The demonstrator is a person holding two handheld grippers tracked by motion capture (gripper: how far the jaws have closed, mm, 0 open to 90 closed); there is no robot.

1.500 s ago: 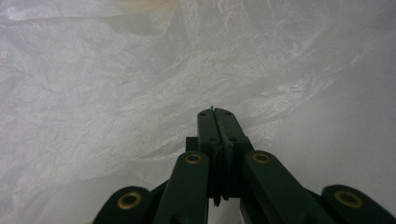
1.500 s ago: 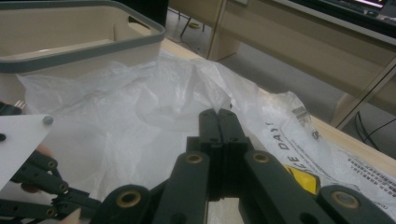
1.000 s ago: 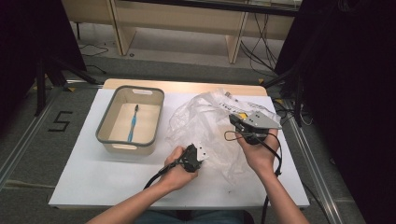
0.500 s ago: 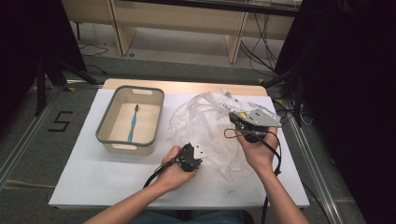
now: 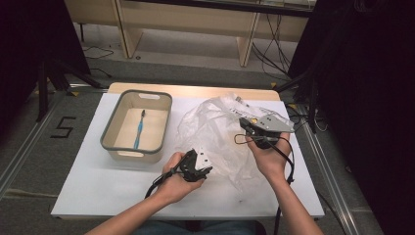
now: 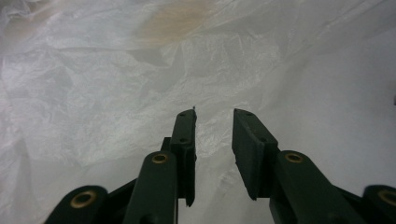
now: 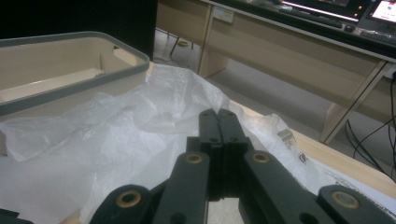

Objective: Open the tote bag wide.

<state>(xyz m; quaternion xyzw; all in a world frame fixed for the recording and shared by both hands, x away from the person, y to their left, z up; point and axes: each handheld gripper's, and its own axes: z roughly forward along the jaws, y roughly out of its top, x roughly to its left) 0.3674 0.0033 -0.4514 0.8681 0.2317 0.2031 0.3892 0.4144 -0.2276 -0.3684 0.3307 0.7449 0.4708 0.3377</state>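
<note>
Spreading across the white table [image 5: 98, 196], 1 clear plastic bag [image 5: 215, 132] lies at centre, w/ 1 beige bin [image 5: 110, 139] at its 9 o'clock holding 1 blue toothbrush [image 5: 139, 133]. Left gripper [image 6: 214, 114], at the bag's 7 o'clock, has just been opening, jaws parted w/ nothing between; right gripper [image 7: 218, 113], at 3 o'clock, is clenched, whether on film I can't tell. Risk: thin film may slip or tear if pinched shallow.

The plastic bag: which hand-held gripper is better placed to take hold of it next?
Left, probably. The left hand-held gripper has just been opening, with nothing between its jaws, which point at the plastic bag. The right hand-held gripper is shut, apparently already pinching the bag.
</note>
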